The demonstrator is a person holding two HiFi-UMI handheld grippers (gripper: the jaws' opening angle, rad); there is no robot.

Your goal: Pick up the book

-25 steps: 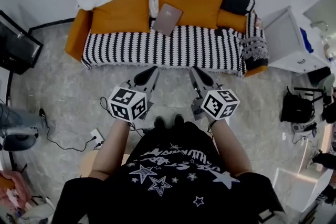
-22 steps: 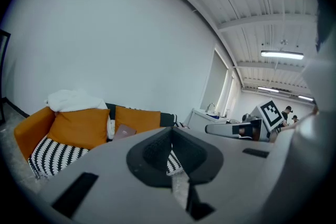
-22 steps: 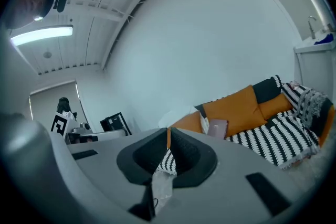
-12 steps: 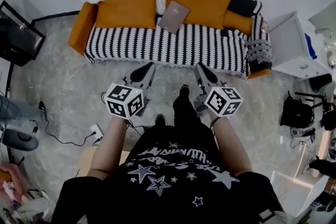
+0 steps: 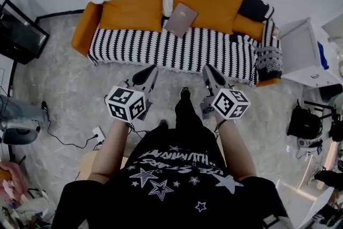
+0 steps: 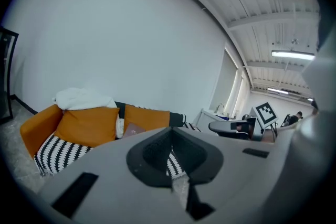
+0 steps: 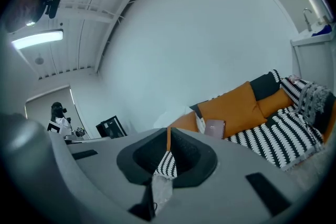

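A black short-sleeved T-shirt (image 5: 174,182) is worn, printed with white stars and white lettering across the front. Black trousers (image 5: 185,118) and dark shoes (image 5: 185,93) are seen beyond it. The left gripper (image 5: 154,68) and right gripper (image 5: 206,67) are built alike, with grey bodies and dark tapered jaws. Each carries a white cube with black square markers: left cube (image 5: 127,104), right cube (image 5: 230,103). In both gripper views a broad grey shell (image 6: 105,165) is shown, with a black recessed hollow and dark rectangular slots.
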